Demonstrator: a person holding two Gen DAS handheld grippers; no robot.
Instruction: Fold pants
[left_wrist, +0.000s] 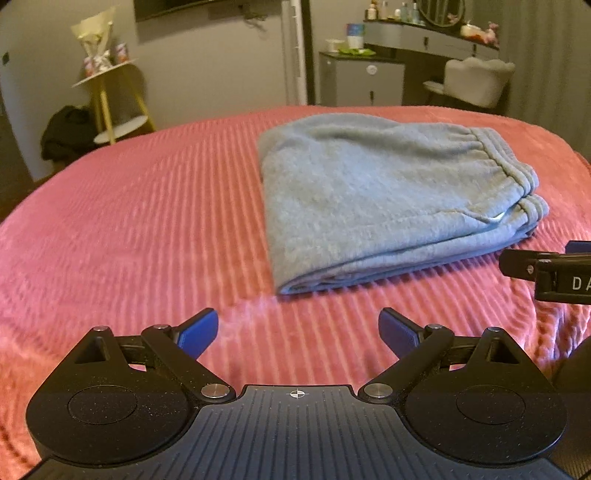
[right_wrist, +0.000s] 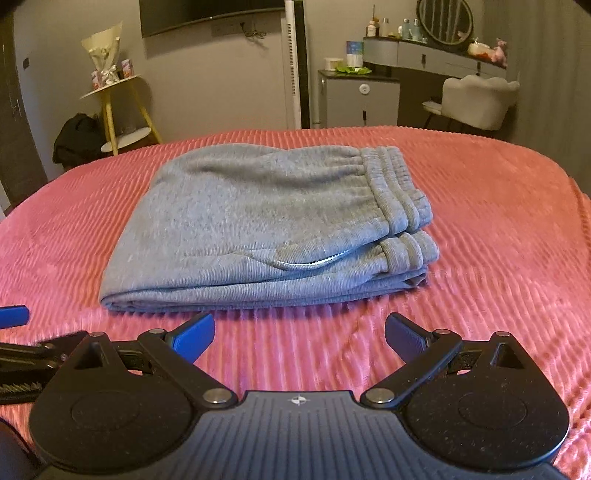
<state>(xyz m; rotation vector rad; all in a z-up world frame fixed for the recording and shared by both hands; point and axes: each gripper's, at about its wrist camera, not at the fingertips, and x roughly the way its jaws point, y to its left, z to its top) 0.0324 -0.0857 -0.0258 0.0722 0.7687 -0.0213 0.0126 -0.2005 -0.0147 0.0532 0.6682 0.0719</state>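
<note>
Grey sweatpants (left_wrist: 384, 199) (right_wrist: 266, 225) lie folded into a thick rectangle on the pink ribbed bedspread (left_wrist: 147, 229) (right_wrist: 498, 240), elastic waistband at the right end, a zip pocket showing near it. My left gripper (left_wrist: 298, 330) hovers over the bedspread in front of the pile's near left corner, open and holding nothing. Over in the right wrist view my right gripper (right_wrist: 300, 334) is just short of the pile's near edge, open and empty too. Part of the right gripper shows at the right edge of the left wrist view.
Beyond the bed stand a yellow-legged side table (right_wrist: 118, 107) with a bouquet, a dark bag (right_wrist: 77, 138) on the floor, a grey cabinet (right_wrist: 360, 99), a dressing table with a round mirror (right_wrist: 445, 20), and a pale chair (right_wrist: 478, 99).
</note>
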